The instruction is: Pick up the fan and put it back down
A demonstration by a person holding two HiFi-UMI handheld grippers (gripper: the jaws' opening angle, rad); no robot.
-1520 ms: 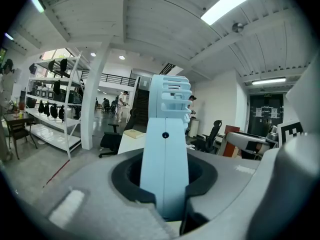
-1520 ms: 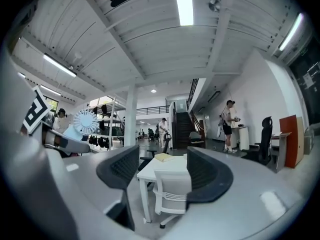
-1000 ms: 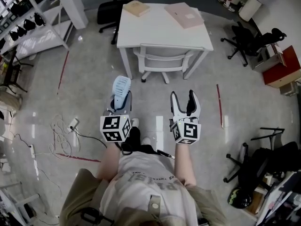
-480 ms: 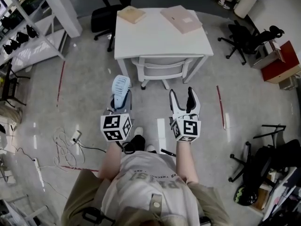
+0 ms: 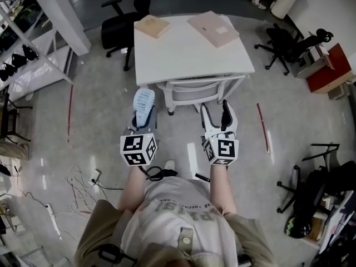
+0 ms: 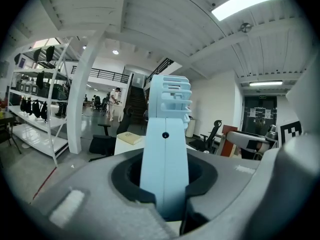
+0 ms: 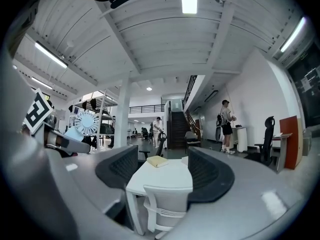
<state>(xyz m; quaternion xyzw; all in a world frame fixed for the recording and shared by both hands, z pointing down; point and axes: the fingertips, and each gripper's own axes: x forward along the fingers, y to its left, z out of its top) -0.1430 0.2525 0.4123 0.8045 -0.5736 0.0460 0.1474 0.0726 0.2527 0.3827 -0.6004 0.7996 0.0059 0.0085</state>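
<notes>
Short of the white bench [image 5: 183,43], above the floor [image 5: 94,115], the left claw [image 5: 143,117] is clamped on the handle of the pale blue fan [image 6: 165,149], head upward, so it sits upright and ready for setting down. The right claw [image 5: 216,111] stands wide and empty, bench and chair [image 5: 201,87] showing between its jaws, probably spare because one grip suffices
</notes>
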